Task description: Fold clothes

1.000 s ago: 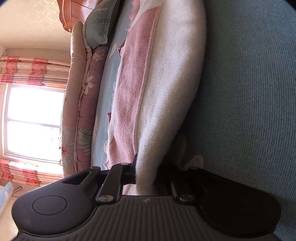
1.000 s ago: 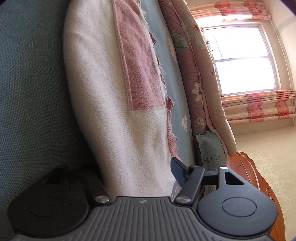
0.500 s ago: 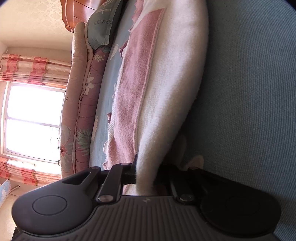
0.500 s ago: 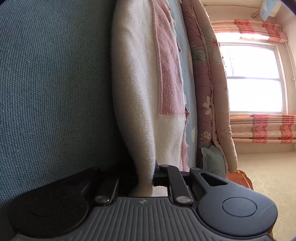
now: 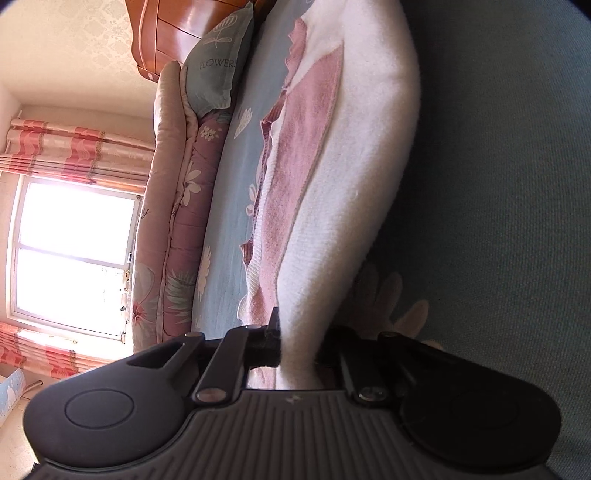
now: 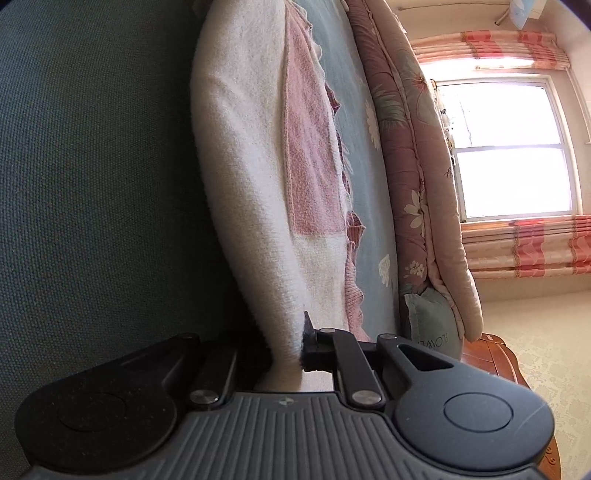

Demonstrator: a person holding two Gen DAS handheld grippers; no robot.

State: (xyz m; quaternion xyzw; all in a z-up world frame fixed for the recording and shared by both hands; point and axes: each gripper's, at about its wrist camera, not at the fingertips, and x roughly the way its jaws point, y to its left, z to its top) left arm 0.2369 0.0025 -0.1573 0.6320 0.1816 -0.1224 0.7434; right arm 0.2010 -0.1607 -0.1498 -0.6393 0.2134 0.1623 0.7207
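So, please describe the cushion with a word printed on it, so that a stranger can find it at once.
Start from the bright window and follow the rolled floral quilt along the bed toward the wooden headboard. At that end lies the cushion, pale blue-grey, the only item printed with "FLOWERS" and a line-drawn flower.

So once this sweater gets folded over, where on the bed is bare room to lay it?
Free: the teal sheet on the sweater's open side, and a narrower flowered strip between sweater and rolled quilt. Crowded: quilt and pillow along the window edge. Both grippers pinch the sweater.
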